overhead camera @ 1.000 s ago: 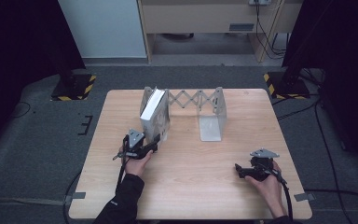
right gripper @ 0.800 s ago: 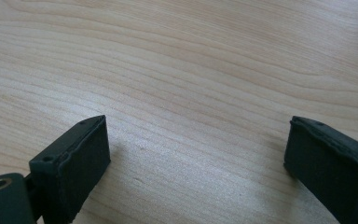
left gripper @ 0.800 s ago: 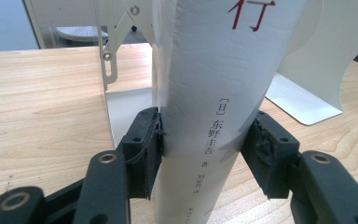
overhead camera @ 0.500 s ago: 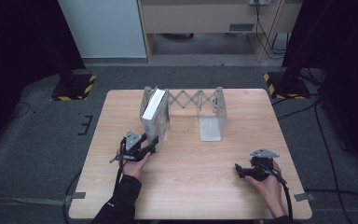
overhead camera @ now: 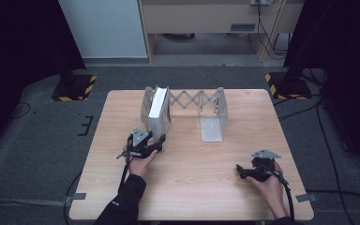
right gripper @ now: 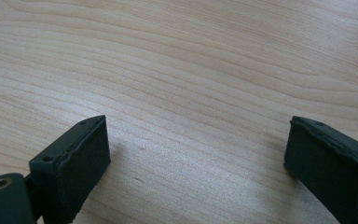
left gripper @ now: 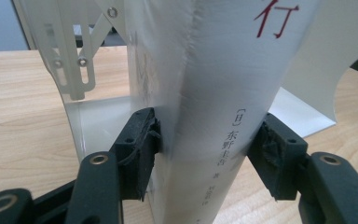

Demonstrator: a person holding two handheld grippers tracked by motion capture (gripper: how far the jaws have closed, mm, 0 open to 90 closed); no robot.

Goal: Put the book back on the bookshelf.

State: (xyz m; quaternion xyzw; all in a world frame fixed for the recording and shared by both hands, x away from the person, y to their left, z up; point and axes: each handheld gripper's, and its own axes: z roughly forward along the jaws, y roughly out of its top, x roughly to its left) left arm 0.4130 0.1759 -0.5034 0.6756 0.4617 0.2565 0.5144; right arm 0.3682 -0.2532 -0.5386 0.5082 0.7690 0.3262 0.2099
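Note:
A thick white book (overhead camera: 157,110) stands upright in the left end of a pale expanding book rack (overhead camera: 197,99) at the table's far middle. My left gripper (overhead camera: 159,140) reaches its spine from the front. In the left gripper view the book's spine (left gripper: 214,93) stands between the two pads, low on it. The left pad (left gripper: 142,144) lies against the cover and the right pad (left gripper: 272,154) sits just at the other side. The jaws have just been opening around the book. My right gripper (overhead camera: 240,171) rests open on the table at the front right, with bare wood between its jaws (right gripper: 196,154).
The rack's right bookend (overhead camera: 212,127) stands with nothing in it, its flat foot pointing toward me. The wooden table (overhead camera: 201,197) has free room across the front and middle. Yellow-black striped stand feet (overhead camera: 72,89) sit on the floor beyond the far corners.
The left gripper dipped slightly back toward me, then returned to the book's spine. The right hand has stayed in place.

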